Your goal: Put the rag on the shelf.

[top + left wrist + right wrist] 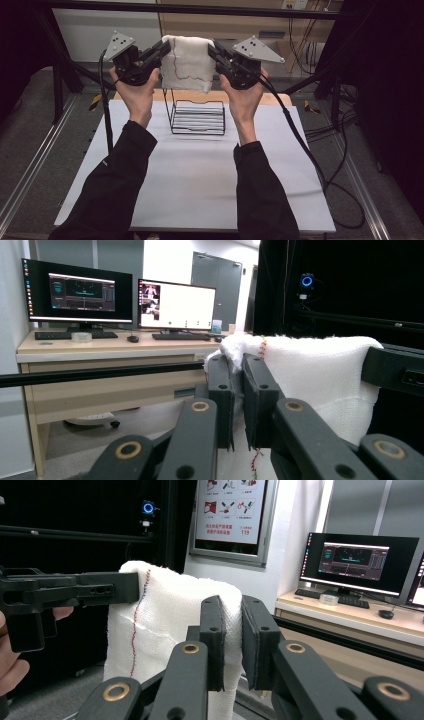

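Note:
A white towel (188,62) with a red stitched seam hangs folded in the air above the table's far edge. My left gripper (165,48) is shut on its upper left corner and my right gripper (211,48) is shut on its upper right corner. In the left gripper view the jaws pinch the towel (320,375) at its top edge, left gripper (239,390). The right gripper view has the towel (165,630) draped down behind the closed jaws of the right gripper (234,640), with the other gripper (75,592) holding the far corner. A black wire rack (197,117) stands on the table below the towel.
A white table top (200,175) lies under the hands, with a wooden strip at its far edge. Black frame bars (190,9) run overhead and at both sides. Cables (320,165) trail off the right edge. A desk with monitors (80,297) stands beyond.

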Demonstrator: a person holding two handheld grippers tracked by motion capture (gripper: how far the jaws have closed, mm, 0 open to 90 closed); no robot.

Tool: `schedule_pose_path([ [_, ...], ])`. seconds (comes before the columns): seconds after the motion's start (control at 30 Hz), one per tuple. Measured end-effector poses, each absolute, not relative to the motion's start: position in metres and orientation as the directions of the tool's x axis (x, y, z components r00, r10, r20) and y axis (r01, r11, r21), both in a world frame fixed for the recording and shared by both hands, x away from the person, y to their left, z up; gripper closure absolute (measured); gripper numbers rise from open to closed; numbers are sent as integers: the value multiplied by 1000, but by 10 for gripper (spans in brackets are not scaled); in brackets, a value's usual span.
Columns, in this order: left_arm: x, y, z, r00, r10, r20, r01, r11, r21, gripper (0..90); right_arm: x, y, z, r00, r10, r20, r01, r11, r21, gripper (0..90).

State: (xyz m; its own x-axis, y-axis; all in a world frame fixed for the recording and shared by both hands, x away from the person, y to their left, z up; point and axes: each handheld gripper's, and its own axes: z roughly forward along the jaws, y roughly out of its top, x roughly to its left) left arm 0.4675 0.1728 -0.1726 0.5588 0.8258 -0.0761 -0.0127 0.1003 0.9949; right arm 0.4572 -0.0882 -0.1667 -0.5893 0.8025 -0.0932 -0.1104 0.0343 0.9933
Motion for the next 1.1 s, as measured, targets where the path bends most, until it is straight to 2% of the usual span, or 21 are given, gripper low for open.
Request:
schedule_pose_path([
  [0.6, 492, 172, -160, 543, 838, -58, -18, 81, 997, 836, 486, -85, -155, -569, 816, -98, -106, 46, 993, 811],
  [1.1, 522, 168, -166, 531, 843, -82, 15, 87, 996, 836, 516, -84, -161, -550, 830, -89, -76, 56, 996, 811],
])
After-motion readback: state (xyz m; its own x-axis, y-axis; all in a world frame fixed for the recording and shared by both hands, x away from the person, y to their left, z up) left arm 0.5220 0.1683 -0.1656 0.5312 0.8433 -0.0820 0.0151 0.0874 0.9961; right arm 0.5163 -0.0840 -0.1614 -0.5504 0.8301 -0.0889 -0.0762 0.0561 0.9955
